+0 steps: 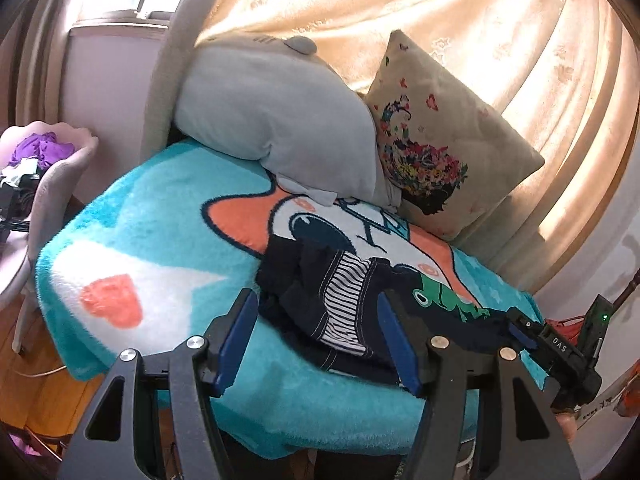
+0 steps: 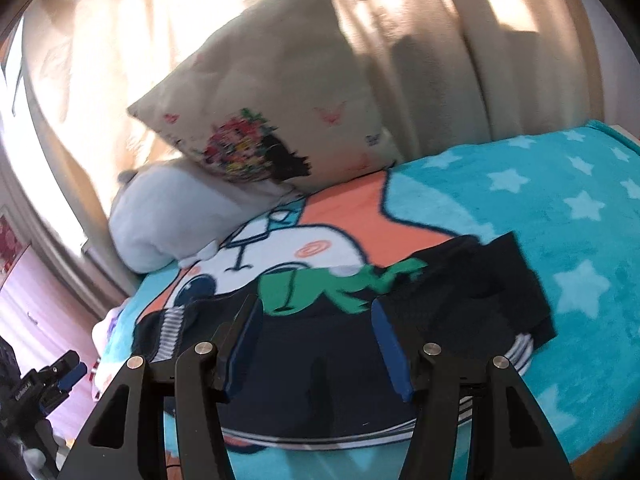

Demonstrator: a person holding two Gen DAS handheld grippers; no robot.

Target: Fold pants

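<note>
Dark navy pants (image 1: 320, 292) with a striped lining and a green frog print lie crumpled on a turquoise cartoon blanket (image 1: 168, 216). They also show in the right wrist view (image 2: 304, 360), spread near the bed's front edge. My left gripper (image 1: 318, 336) is open and empty, hovering just in front of the waistband end. My right gripper (image 2: 312, 344) is open and empty, over the pants' middle. The right gripper also shows in the left wrist view (image 1: 532, 340) at the pants' right end.
A grey pillow (image 1: 276, 120) and a beige floral cushion (image 1: 440, 136) lean against the curtain (image 1: 460, 20) at the back. A pink chair (image 1: 40, 184) with clothes stands to the left of the bed. The blanket's star-patterned part (image 2: 560, 220) lies to the right.
</note>
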